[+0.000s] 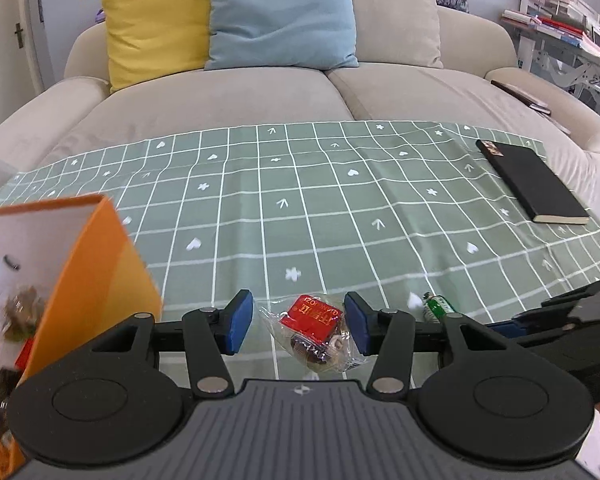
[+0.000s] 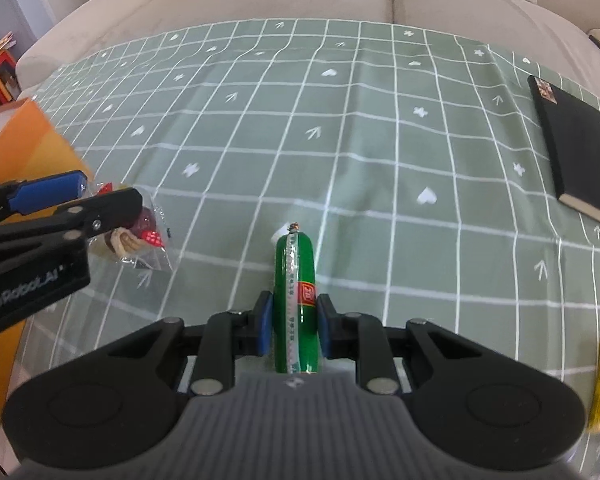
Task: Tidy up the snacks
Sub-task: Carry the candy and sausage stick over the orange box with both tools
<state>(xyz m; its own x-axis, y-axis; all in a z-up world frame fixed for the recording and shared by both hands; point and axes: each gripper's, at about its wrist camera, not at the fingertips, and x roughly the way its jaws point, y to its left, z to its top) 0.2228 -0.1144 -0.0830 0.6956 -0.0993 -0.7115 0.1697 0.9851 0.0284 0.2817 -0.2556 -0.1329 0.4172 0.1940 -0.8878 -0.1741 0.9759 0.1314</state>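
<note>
Both grippers carry a snack, and the step in hand looks like bringing them to the orange box [image 1: 96, 264] at the left edge of the green checked cloth [image 1: 300, 208]. To do it well, each snack should be brought right over the box's open top before the jaws let go, one hand at a time so the tools do not knock together. The left gripper [image 1: 300, 326] holds a clear packet [image 1: 316, 332] with a red label, its blue pads at a middling width against the wrapper's sides, close beside the box. The right gripper [image 2: 292, 330] is narrow and clamped on a green sausage [image 2: 296, 300] that stands out forward. It tilts steeply down; the left points down more gently.
</note>
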